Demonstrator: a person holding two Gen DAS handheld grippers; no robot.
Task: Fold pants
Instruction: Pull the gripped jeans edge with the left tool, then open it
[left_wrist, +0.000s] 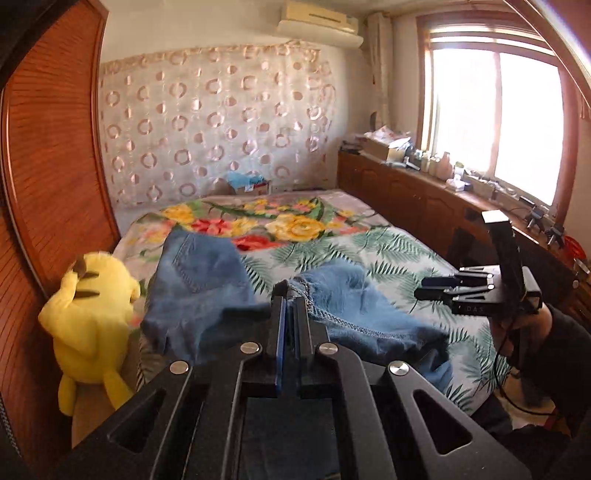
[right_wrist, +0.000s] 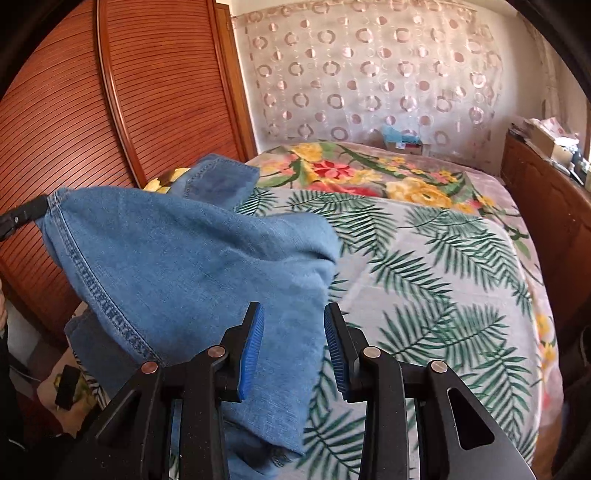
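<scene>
Blue denim pants (left_wrist: 199, 280) lie crumpled on the flowered bedspread (left_wrist: 369, 243). My left gripper (left_wrist: 291, 295) is shut on their stitched hem and holds that edge lifted off the bed. From the right wrist view the same gripper (right_wrist: 22, 218) shows at the far left, pinching the hem corner, and the pants (right_wrist: 177, 258) hang down from it. My right gripper (right_wrist: 293, 325) stands open just above the lower fold of the denim, its blue pads (right_wrist: 255, 339) pressing on nothing. In the left wrist view it (left_wrist: 419, 288) hovers over the bed to the right of the pants.
A yellow plush toy (left_wrist: 88, 317) leans against the wooden wardrobe door (left_wrist: 51, 155) at the bed's left edge. A wooden cabinet (left_wrist: 413, 192) crowded with small items runs under the window on the right. A cardboard box (right_wrist: 404, 146) sits beyond the bed's far end.
</scene>
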